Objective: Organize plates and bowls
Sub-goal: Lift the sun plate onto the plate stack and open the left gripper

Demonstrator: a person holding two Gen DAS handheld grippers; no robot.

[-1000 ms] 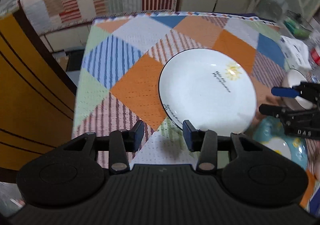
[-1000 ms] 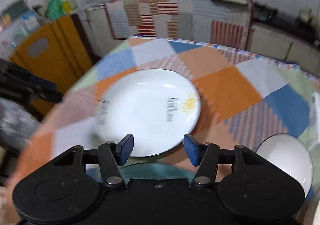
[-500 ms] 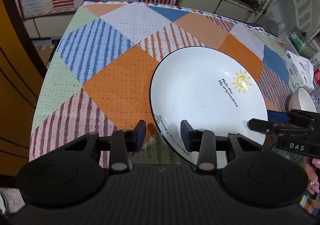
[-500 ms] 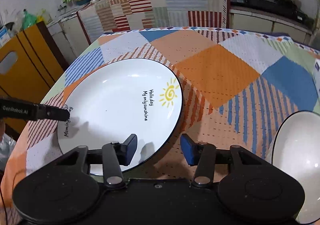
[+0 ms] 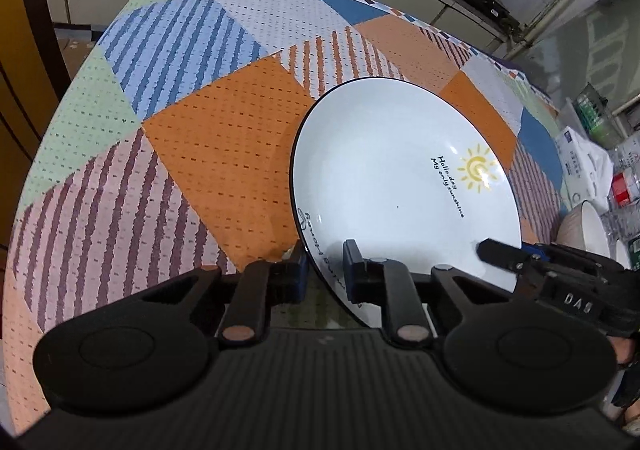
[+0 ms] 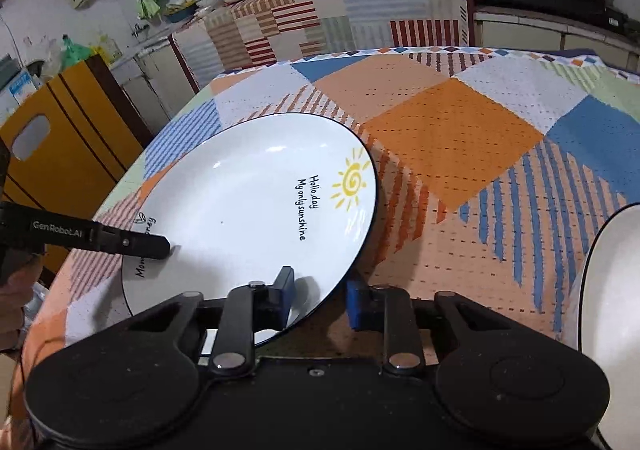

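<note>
A white plate [image 5: 400, 190] with a dark rim, a yellow sun and black lettering lies on the patchwork tablecloth [image 5: 224, 154]. My left gripper [image 5: 325, 270] straddles its near left rim. Its jaws are closing, and the pads press on the rim, one inside and one outside. In the right wrist view, my right gripper [image 6: 320, 298] straddles the plate's [image 6: 248, 202] near right rim. Its jaws are closing too, with the rim between them and the pads not clearly pressing. Each view shows the other gripper's fingers [image 5: 496, 252] [image 6: 152, 246] lying on the plate.
A white bowl [image 6: 616, 290] stands on the cloth right of the plate, also seen as a bowl [image 5: 588, 226] beside packets and bottles at the table's right edge. A yellow cabinet [image 6: 72, 138] stands left of the table. A covered counter [image 6: 340, 10] with appliances lies beyond.
Both grippers came down and in toward the plate. Their jaws, wide a second ago, have narrowed around the plate's near rim, one on each side.
</note>
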